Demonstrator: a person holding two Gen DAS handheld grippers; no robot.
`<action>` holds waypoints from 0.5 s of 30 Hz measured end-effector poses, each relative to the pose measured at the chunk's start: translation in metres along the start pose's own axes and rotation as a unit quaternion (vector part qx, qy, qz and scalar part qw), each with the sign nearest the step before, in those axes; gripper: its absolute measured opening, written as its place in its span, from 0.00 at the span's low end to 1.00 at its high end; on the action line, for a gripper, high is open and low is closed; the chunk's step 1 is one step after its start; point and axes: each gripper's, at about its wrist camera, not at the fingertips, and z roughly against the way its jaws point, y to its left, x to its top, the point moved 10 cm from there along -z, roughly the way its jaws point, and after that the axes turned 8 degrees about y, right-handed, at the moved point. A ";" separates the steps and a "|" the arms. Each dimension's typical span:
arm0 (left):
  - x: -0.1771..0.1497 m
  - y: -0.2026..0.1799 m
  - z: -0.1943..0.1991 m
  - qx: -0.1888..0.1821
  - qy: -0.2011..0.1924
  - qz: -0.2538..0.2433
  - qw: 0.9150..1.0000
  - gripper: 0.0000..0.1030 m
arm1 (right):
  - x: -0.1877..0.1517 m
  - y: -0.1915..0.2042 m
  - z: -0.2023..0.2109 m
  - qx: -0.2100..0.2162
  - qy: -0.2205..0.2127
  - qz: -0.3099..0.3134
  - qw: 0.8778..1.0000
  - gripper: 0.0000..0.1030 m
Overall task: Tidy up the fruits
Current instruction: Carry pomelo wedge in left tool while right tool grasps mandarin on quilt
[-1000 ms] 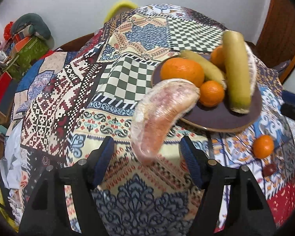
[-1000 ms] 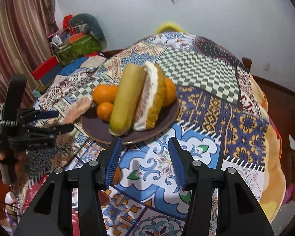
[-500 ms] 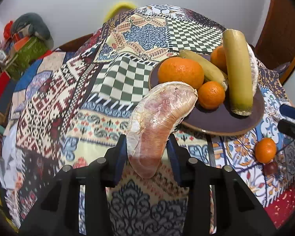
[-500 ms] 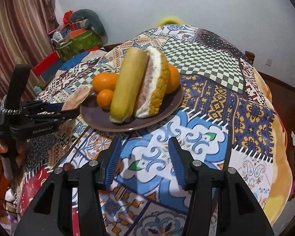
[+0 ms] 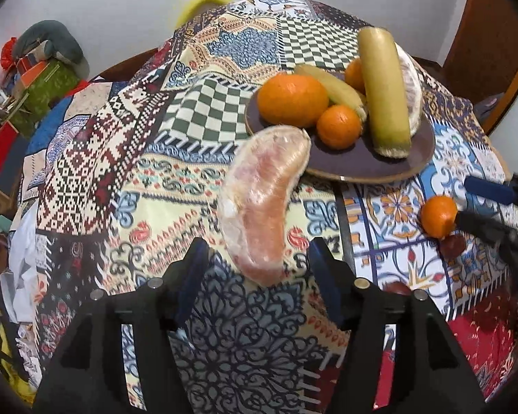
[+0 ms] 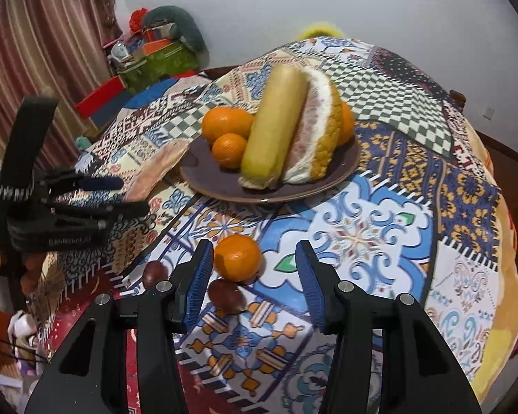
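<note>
A peeled pomelo segment wrapped in film [image 5: 264,200] leans with its far end on the rim of the brown plate [image 5: 380,169]; it also shows in the right wrist view [image 6: 159,169]. My left gripper [image 5: 257,276] is open around its near end, not touching. The plate [image 6: 328,176] holds oranges [image 5: 291,100], a banana and big pomelo wedges [image 6: 276,127]. My right gripper [image 6: 253,276] is open around a loose orange [image 6: 237,258] on the cloth, with a dark red fruit [image 6: 226,295] just below.
A patchwork cloth [image 5: 197,110] covers the round table. A second dark fruit [image 6: 154,272] lies left of my right gripper. Boxes and clutter [image 6: 155,51] stand beyond the table's far left. A wooden door [image 5: 493,34] stands at the right.
My left gripper closed toward the pomelo segment half a second ago and has opened wide again. My right gripper has moved down and left over the loose orange.
</note>
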 end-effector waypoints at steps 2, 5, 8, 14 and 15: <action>0.006 0.002 -0.001 0.002 -0.004 -0.005 1.000 0.65 | -0.001 0.004 -0.004 0.003 0.004 0.003 1.000 0.44; 0.015 0.004 -0.009 0.014 -0.008 -0.016 1.000 0.65 | -0.002 0.006 -0.011 0.010 0.013 0.005 1.000 0.44; 0.022 0.007 -0.019 0.007 -0.003 -0.011 1.000 0.65 | -0.002 0.008 -0.016 0.013 0.018 0.005 1.000 0.44; 0.031 0.007 -0.023 -0.007 -0.015 -0.002 1.000 0.64 | -0.003 0.009 -0.023 0.021 0.030 0.006 0.999 0.31; 0.032 0.006 -0.023 -0.008 -0.018 -0.002 1.000 0.62 | -0.003 0.010 -0.023 0.020 0.030 0.008 0.999 0.31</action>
